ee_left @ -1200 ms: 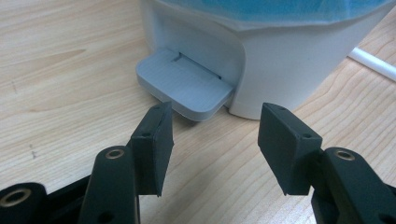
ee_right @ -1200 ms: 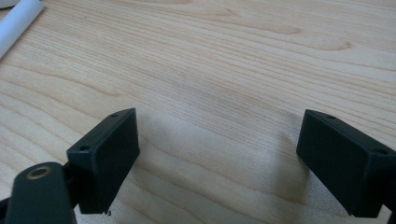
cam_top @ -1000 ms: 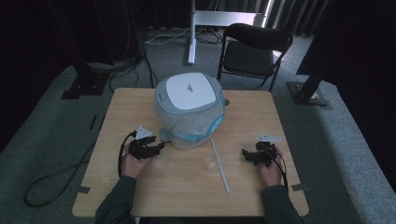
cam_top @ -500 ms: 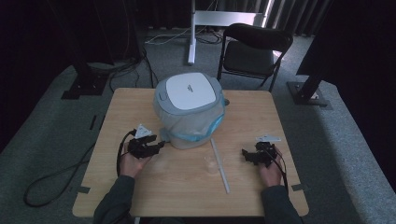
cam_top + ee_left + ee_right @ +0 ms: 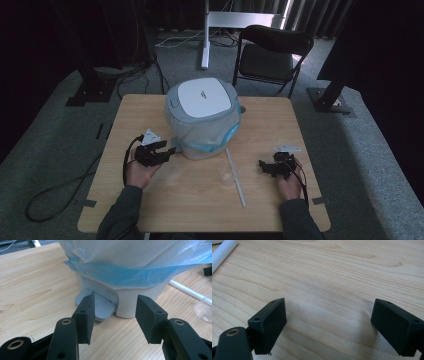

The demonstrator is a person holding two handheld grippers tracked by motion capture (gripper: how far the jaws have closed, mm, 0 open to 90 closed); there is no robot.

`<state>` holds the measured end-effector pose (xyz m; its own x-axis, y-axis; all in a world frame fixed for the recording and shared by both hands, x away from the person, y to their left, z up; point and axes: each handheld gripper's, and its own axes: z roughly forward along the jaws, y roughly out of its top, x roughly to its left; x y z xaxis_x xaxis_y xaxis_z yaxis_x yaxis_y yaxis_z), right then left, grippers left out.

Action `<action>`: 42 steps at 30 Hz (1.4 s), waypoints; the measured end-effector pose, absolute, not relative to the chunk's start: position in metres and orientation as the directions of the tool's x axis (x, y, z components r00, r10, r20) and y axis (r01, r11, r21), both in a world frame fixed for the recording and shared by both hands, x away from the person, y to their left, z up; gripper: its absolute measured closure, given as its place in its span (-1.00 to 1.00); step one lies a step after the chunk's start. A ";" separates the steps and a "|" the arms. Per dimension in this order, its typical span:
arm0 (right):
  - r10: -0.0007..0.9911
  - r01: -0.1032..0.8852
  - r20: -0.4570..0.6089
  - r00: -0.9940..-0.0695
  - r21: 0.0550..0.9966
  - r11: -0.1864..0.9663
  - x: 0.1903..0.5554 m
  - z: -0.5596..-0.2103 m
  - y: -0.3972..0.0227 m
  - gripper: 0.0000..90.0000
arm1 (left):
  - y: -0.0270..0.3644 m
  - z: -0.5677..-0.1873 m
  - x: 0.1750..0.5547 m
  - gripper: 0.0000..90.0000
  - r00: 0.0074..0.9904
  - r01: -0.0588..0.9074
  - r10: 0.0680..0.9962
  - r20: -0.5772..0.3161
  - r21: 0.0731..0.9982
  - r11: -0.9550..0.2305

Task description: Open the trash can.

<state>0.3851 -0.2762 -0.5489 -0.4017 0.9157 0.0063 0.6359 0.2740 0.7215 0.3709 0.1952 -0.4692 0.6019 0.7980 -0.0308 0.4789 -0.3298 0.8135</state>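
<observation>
A small pedal bin (image 5: 202,117) with a white lid and a clear-and-blue bag liner stands on the wooden table (image 5: 280,125). My left gripper (image 5: 170,150) lies level at the bin's lower left, pointing at its base. In the left gripper view the grey foot pedal (image 5: 100,306) sticks out of the bin's white base (image 5: 140,297) just beyond my open left gripper (image 5: 116,298), whose pads touch nothing. My right gripper (image 5: 264,166) rests near the table's right front, open over bare wood (image 5: 328,302).
A thin white rod (image 5: 235,177) lies on the table between the two hands, with a clear round disc (image 5: 227,174) beside it. The rod's end (image 5: 222,252) shows far left of the right gripper. A black folding chair (image 5: 272,55) stands behind the table.
</observation>
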 end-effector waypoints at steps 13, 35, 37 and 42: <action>0.916 0.637 0.007 -0.401 0.721 0.273 0.385 -0.549 -0.276 -0.73 | 0.197 -0.457 0.372 0.11 0.607 0.466 0.794 -0.024 0.820 -0.332; 0.918 0.637 0.007 -0.396 0.722 0.270 0.385 -0.549 -0.275 -0.73 | 0.205 -0.419 0.371 0.20 0.633 0.404 0.774 0.014 0.847 -0.346; 0.918 0.637 0.008 -0.397 0.722 0.269 0.384 -0.549 -0.275 -0.73 | 0.206 -0.415 0.371 0.21 0.634 0.396 0.773 0.022 0.849 -0.349; 0.917 0.637 0.005 -0.398 0.721 0.272 0.384 -0.549 -0.275 -0.73 | 0.207 -0.404 0.371 0.22 0.633 0.381 0.773 0.035 0.856 -0.351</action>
